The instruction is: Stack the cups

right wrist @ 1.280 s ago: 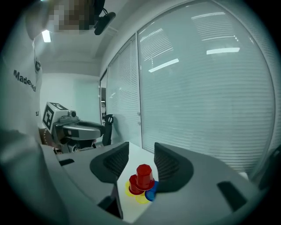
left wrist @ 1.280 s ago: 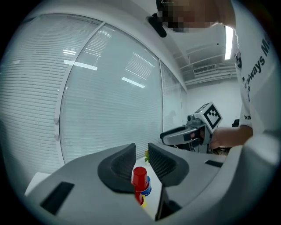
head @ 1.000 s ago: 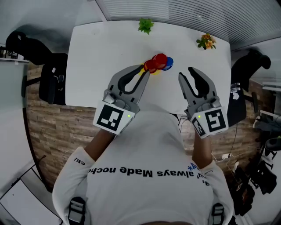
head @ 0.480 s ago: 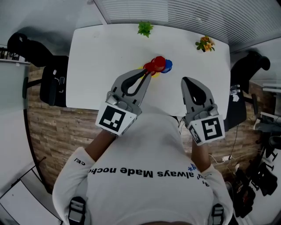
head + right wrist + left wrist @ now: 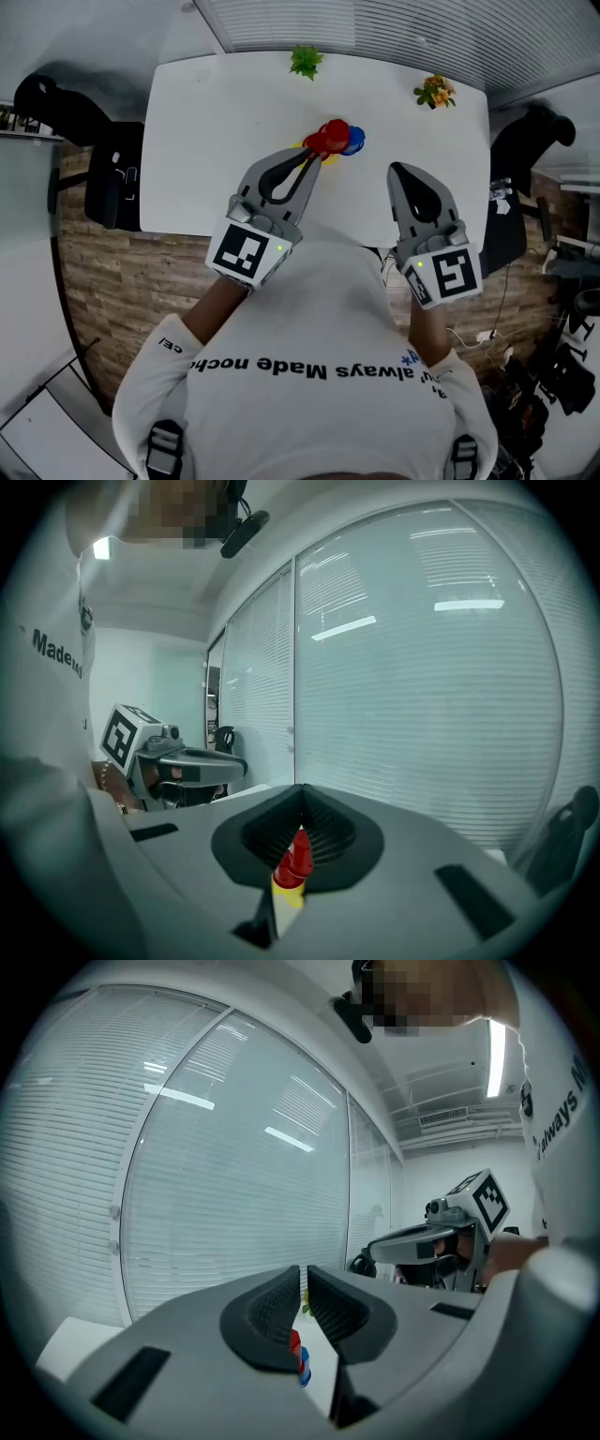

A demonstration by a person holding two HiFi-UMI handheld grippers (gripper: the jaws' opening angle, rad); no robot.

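A cluster of small cups stands in the middle of the white table (image 5: 225, 122): red cups (image 5: 333, 136), a blue cup (image 5: 354, 141) on their right, and a yellow cup (image 5: 323, 156) at the near left. My left gripper (image 5: 313, 155) is shut and empty, its tips just short of the cluster. In the left gripper view the left gripper (image 5: 303, 1279) is shut, with a red cup (image 5: 294, 1340) and a blue cup (image 5: 304, 1372) beyond it. My right gripper (image 5: 395, 170) is shut with nothing in it, to the right of the cups. In the right gripper view the right gripper (image 5: 302, 803) is shut, and a red cup (image 5: 298, 855) shows above a yellow cup (image 5: 287, 894) beyond it.
A green plant (image 5: 305, 61) and a small orange flower pot (image 5: 434, 91) stand along the table's far edge. Black chairs sit at the left (image 5: 112, 178) and the right (image 5: 520, 141) of the table. Window blinds run behind it.
The right gripper's jaws went from wide open to shut on nothing. The left gripper's small gap closed as well. Both hands stayed almost in place.
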